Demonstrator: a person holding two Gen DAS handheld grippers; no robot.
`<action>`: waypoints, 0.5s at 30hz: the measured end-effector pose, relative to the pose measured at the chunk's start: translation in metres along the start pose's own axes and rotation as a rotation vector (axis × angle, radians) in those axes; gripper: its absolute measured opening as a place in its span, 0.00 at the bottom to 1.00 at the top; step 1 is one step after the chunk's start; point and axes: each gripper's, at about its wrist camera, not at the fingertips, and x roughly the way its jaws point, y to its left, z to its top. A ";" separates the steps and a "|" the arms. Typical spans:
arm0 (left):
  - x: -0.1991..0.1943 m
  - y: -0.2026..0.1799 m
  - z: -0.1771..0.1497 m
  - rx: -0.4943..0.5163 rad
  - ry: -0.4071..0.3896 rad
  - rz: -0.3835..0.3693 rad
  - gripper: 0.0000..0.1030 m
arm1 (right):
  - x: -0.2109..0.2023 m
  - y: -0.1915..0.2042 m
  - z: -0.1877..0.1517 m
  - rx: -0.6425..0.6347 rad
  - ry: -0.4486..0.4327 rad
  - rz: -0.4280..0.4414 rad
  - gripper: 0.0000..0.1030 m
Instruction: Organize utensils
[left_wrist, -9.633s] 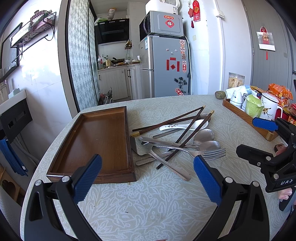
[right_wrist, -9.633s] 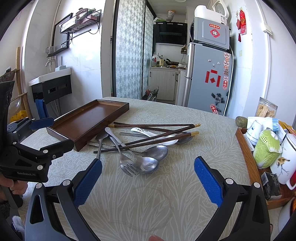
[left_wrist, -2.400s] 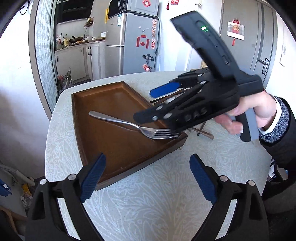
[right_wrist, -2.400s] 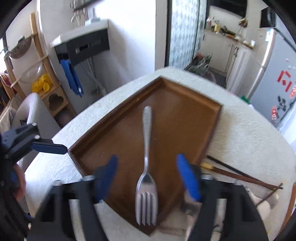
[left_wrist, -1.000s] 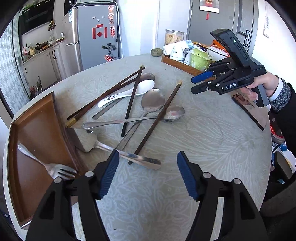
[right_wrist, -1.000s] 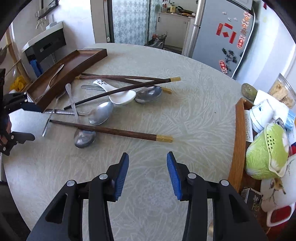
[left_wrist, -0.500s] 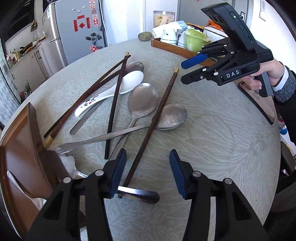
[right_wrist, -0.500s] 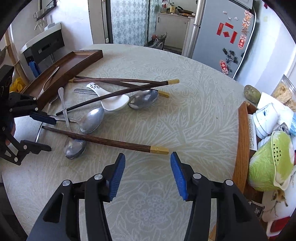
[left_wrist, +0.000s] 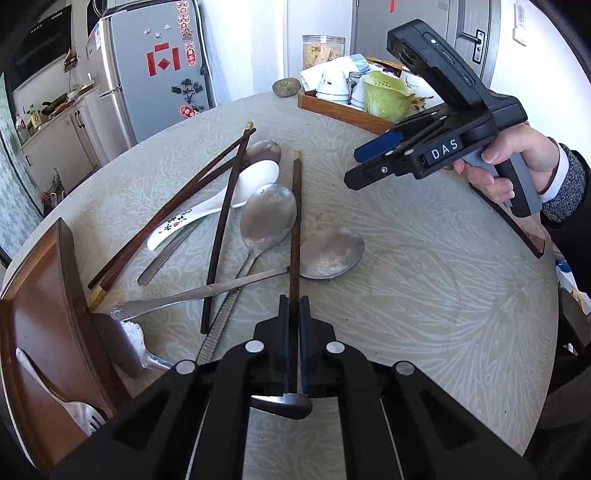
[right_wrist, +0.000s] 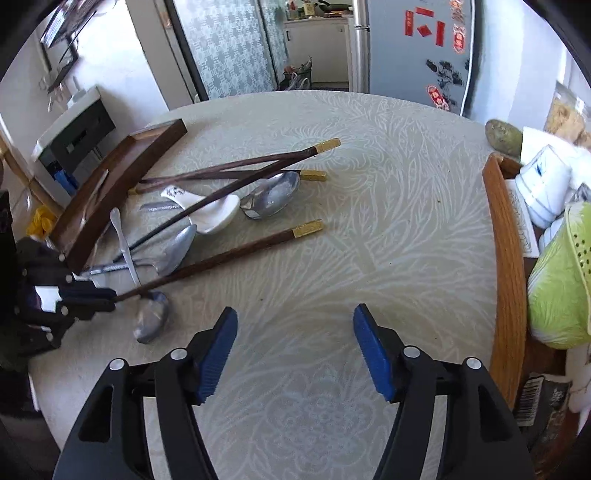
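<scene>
My left gripper (left_wrist: 294, 301) is shut on the near end of a dark wooden chopstick (left_wrist: 295, 221) with a gold tip; this shows in the right wrist view too, at the left gripper (right_wrist: 110, 297) and chopstick (right_wrist: 236, 253). The chopstick lies across metal spoons (left_wrist: 269, 218). A white ceramic spoon (left_wrist: 221, 201) and more chopsticks (left_wrist: 177, 199) lie beyond. A fork (left_wrist: 55, 391) lies in the brown wooden tray (left_wrist: 40, 295). My right gripper (right_wrist: 293, 350) is open and empty above the table; it also shows in the left wrist view (left_wrist: 373, 155).
A wooden tray (right_wrist: 504, 258) with white cups (right_wrist: 546, 184) and a green strainer (right_wrist: 561, 280) stands at the table's right edge. A green stone (right_wrist: 504, 136) lies beside it. A metal spatula (left_wrist: 125, 343) rests against the brown tray. A fridge (left_wrist: 155, 74) stands behind.
My left gripper has moved down onto the chopstick and shut on its near end. My right gripper has opened a little wider and shifted slightly.
</scene>
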 end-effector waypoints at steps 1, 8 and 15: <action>-0.002 -0.001 0.000 0.005 -0.006 -0.001 0.05 | -0.001 -0.002 0.002 0.040 -0.007 0.030 0.68; -0.011 -0.012 0.003 0.016 -0.034 -0.007 0.05 | 0.000 -0.001 0.015 0.198 -0.055 0.112 0.68; -0.008 -0.005 0.000 -0.019 -0.030 0.015 0.05 | -0.014 0.000 0.014 0.268 -0.120 0.126 0.68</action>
